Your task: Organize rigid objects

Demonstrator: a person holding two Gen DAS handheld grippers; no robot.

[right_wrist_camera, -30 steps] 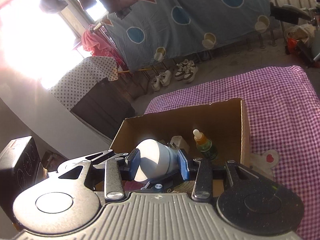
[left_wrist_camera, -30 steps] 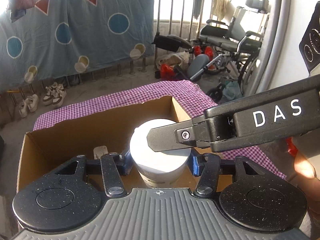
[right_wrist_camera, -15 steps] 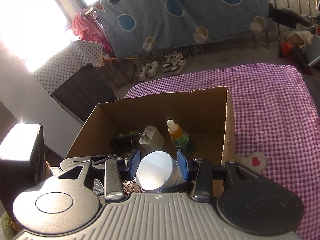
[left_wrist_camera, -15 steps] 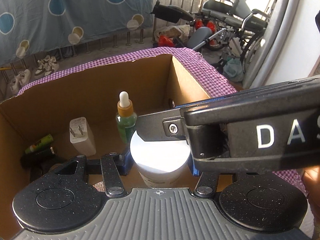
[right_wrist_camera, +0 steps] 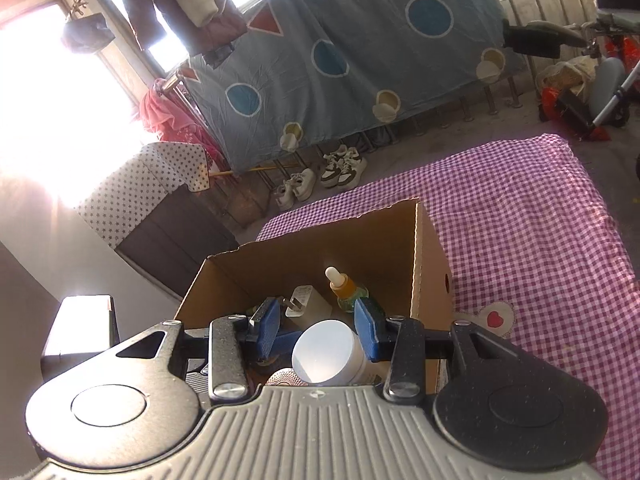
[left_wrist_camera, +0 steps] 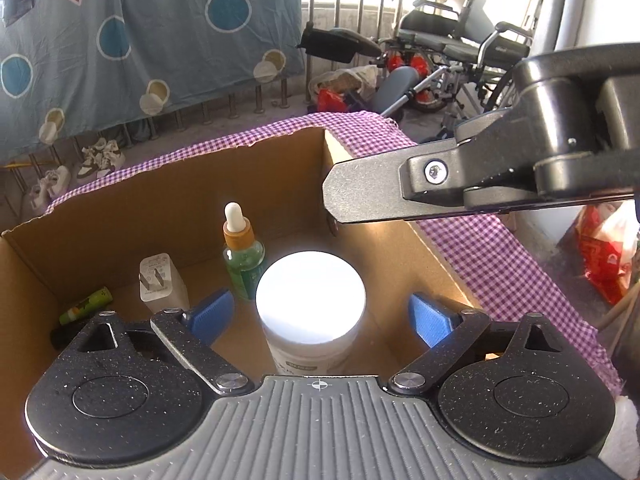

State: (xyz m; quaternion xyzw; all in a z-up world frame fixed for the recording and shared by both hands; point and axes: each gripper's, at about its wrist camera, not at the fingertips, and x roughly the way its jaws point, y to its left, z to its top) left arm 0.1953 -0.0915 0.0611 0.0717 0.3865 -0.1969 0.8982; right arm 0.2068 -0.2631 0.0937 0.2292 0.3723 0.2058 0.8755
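A white round jar (left_wrist_camera: 310,300) stands upright inside the cardboard box (left_wrist_camera: 160,200), also in the right wrist view (right_wrist_camera: 326,352). My left gripper (left_wrist_camera: 320,314) is open, its blue pads apart on either side of the jar and not touching it. My right gripper (right_wrist_camera: 322,324) is open just above the jar; its dark arm crosses the left wrist view at upper right. In the box stand a green dropper bottle (left_wrist_camera: 242,252), a white charger plug (left_wrist_camera: 160,284) and a green tube (left_wrist_camera: 86,304).
The box (right_wrist_camera: 428,264) sits on a purple checked cloth (right_wrist_camera: 540,220) with a heart patch (right_wrist_camera: 494,318). Beyond are a blue hanging sheet (left_wrist_camera: 140,32), shoes (right_wrist_camera: 340,168) on the floor and a wheelchair (left_wrist_camera: 460,48) at the right.
The jar went down into the box. My left gripper opened and let go of it; my right gripper opened too and lifted slightly above it.
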